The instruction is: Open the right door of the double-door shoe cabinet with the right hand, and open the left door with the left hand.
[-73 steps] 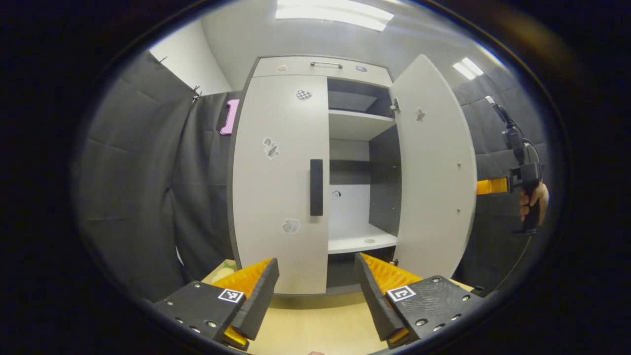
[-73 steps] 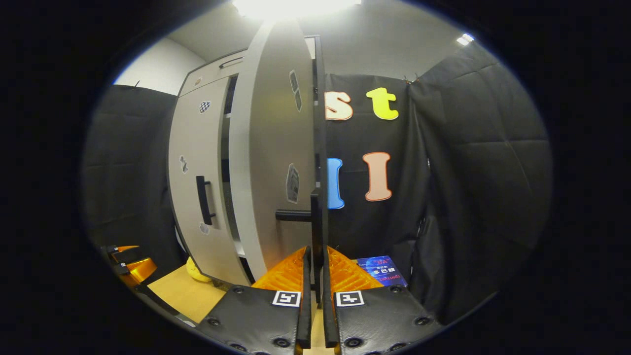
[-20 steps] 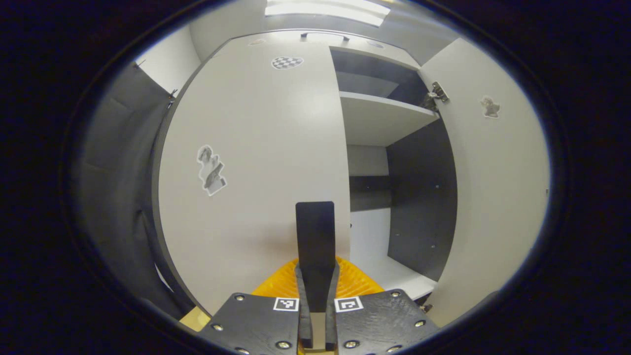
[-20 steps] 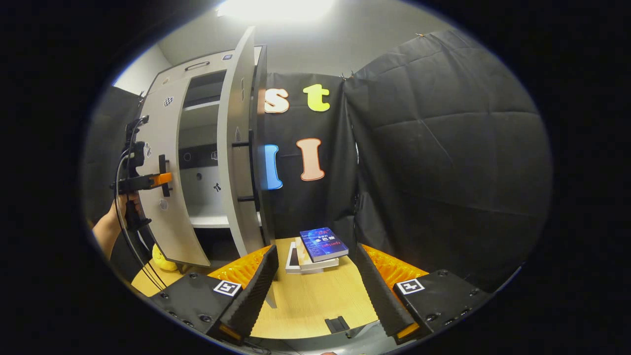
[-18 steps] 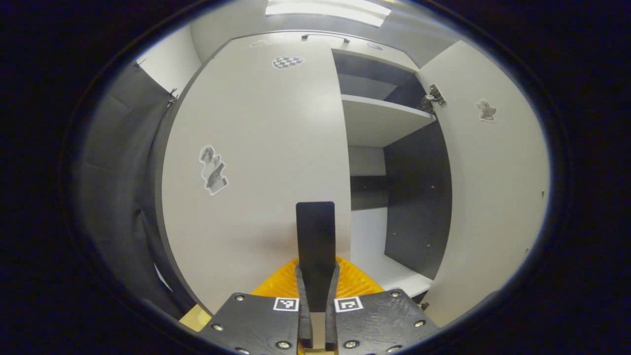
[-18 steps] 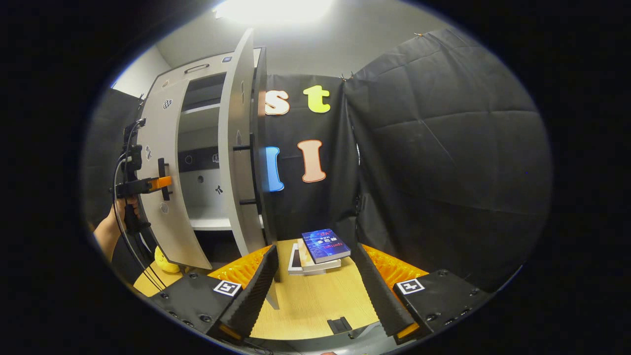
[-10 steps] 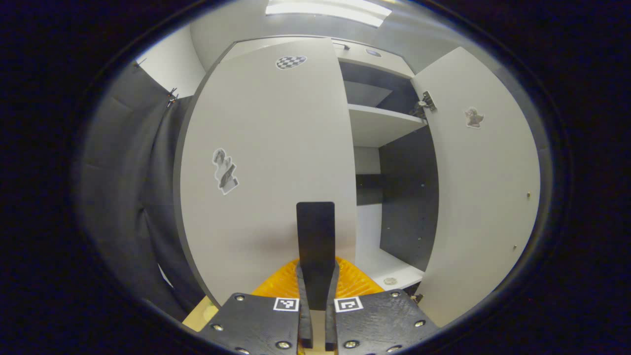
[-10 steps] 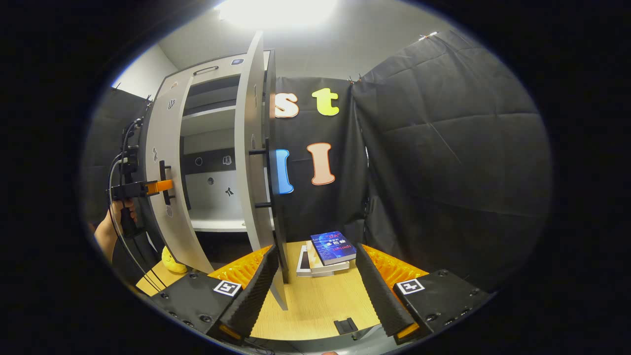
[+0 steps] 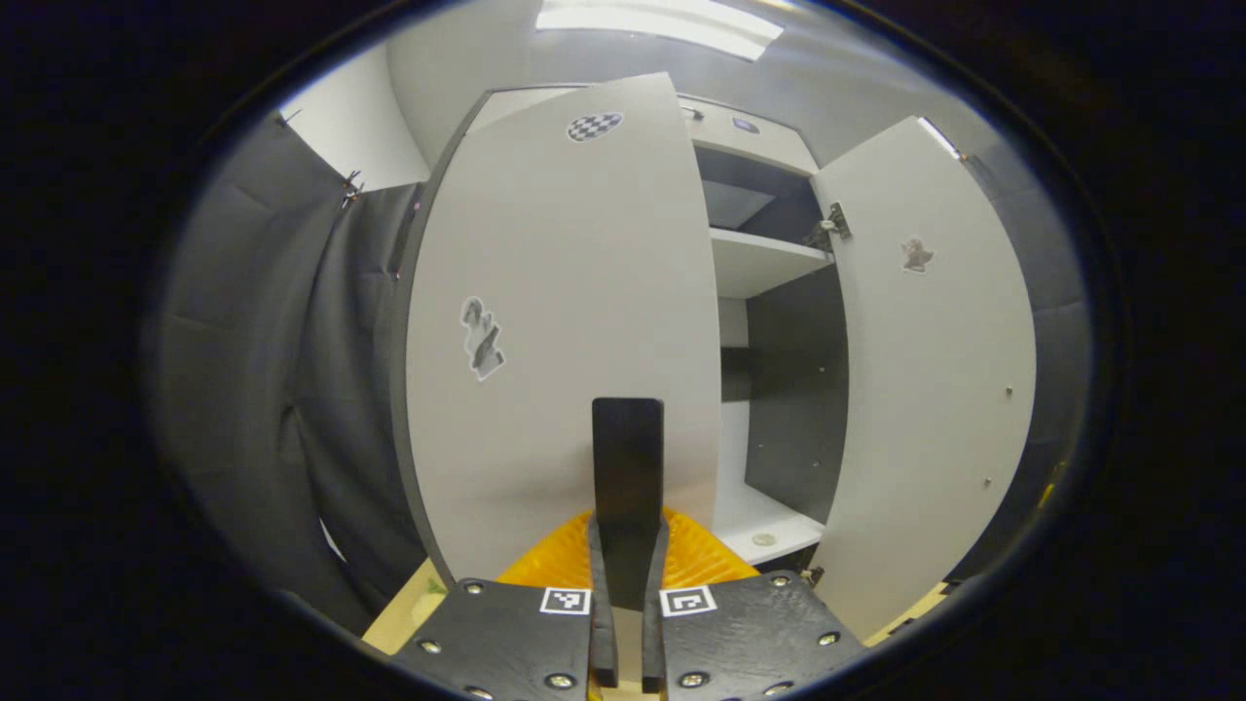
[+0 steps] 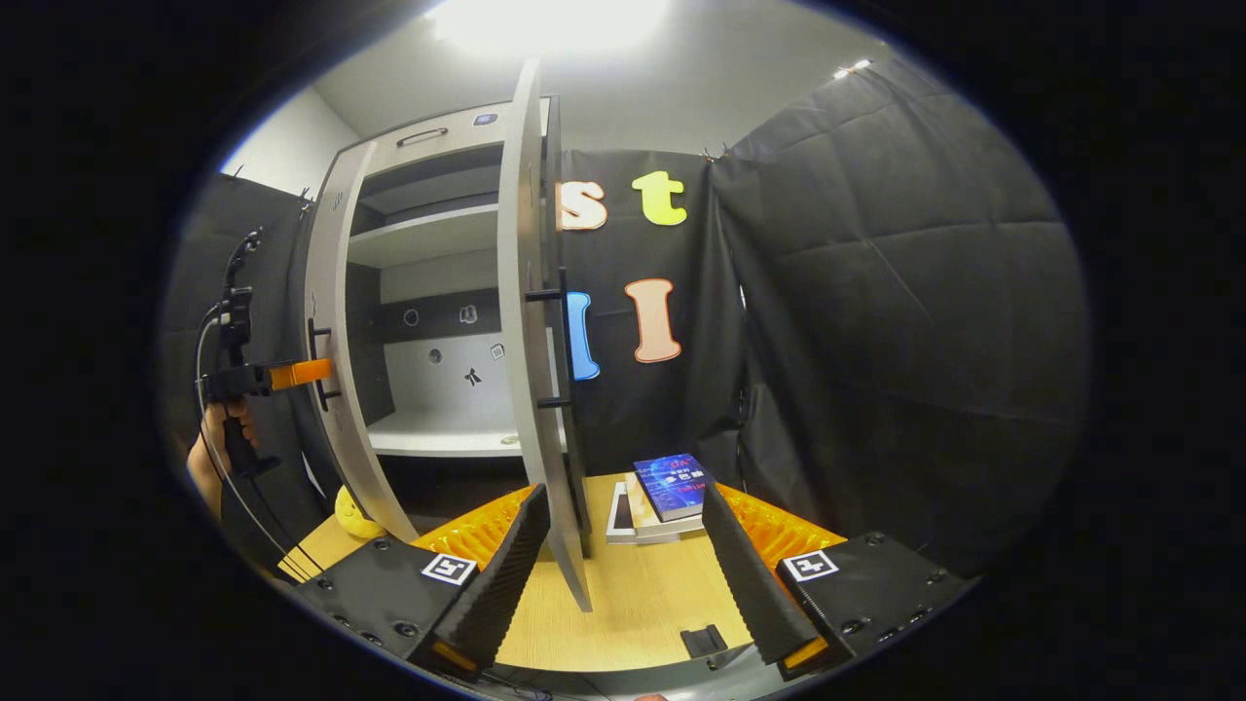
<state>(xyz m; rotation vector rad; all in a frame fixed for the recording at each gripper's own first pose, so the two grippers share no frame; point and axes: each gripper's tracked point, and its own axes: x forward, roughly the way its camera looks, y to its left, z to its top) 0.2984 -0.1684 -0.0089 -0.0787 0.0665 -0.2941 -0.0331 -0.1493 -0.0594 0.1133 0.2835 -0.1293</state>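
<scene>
Left gripper [image 9: 628, 584] pinched tight on the left door's handle [image 9: 628, 467] at 6 o'clock in the left gripper view, left door [image 9: 565, 321] swung partway out from the shoe cabinet [image 10: 428, 243]. Right door [image 10: 531, 321] standing wide open at 12 o'clock in the right gripper view, right gripper [image 10: 618, 565] spread apart over the table [image 10: 633, 594], gripping nothing. Books [image 10: 667, 492] stacked at 1 o'clock beyond the fingers, a hand [image 10: 209, 458] at 9 o'clock holding the left gripper.
</scene>
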